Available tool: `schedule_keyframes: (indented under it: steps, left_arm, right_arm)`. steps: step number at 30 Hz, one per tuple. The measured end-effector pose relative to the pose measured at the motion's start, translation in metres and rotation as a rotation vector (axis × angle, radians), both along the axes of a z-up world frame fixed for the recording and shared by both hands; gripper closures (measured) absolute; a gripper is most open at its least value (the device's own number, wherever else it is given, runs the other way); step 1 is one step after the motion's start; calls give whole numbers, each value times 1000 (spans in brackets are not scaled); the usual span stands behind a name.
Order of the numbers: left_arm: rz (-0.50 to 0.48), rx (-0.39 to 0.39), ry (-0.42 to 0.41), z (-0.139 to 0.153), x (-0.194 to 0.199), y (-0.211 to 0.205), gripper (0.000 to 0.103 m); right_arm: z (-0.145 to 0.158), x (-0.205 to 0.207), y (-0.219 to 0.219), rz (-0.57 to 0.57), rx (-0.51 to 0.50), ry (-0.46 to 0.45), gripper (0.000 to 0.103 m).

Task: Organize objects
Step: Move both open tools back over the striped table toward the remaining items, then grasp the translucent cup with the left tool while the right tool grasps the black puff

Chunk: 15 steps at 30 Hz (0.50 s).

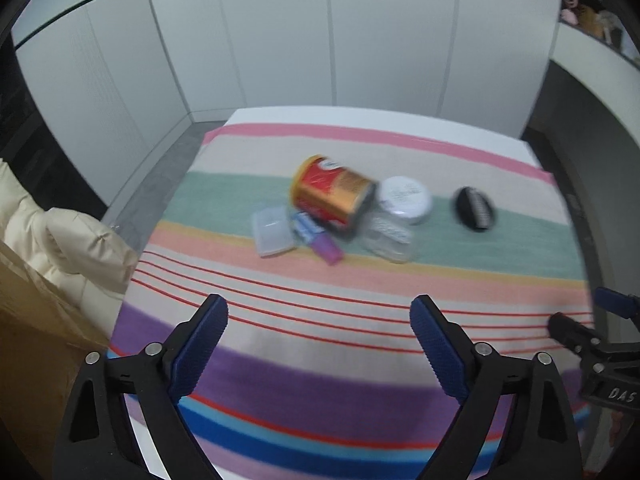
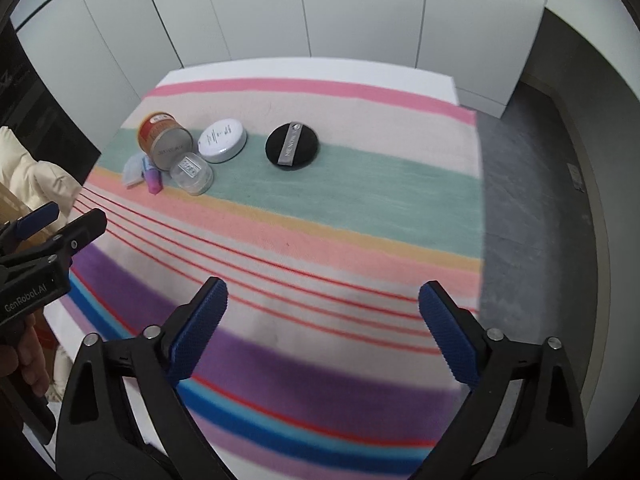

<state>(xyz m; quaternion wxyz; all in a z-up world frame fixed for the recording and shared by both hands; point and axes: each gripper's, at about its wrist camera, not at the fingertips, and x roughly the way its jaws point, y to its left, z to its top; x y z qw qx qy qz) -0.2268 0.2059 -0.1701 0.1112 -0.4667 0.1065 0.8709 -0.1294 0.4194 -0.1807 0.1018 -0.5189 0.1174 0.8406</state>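
Note:
On a striped cloth lie a red and gold can (image 1: 332, 192) (image 2: 164, 138) on its side, a white round jar (image 1: 406, 200) (image 2: 222, 140), a clear round jar (image 1: 388, 238) (image 2: 192, 178), a clear flat box (image 1: 272, 230) (image 2: 132, 172), a purple tube (image 1: 320, 240) (image 2: 152, 178) and a black round puff (image 1: 474, 208) (image 2: 292, 150) off to the right. My left gripper (image 1: 320, 340) is open and empty, well short of the cluster. My right gripper (image 2: 324, 328) is open and empty over the near stripes.
The striped cloth (image 1: 320, 312) (image 2: 320, 220) covers a white table. White cabinet doors (image 1: 320, 40) stand behind. A cream jacket (image 1: 60, 248) and a cardboard box (image 1: 32, 328) sit at left. Grey floor (image 2: 532, 200) lies to the right.

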Motion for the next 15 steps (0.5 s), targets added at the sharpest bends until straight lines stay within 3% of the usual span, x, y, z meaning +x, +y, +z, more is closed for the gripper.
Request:
schedule_keyframes:
  steps: [9,15]
  left_arm:
    - [84,-41,-54,-51,-60,-31,16]
    - [101,-9,-61,-68,-88,-30,17]
  right_arm:
    - [-45,-62,-2,30,5,-14,11]
    - [-59,-99,-11,63,83,-5,11]
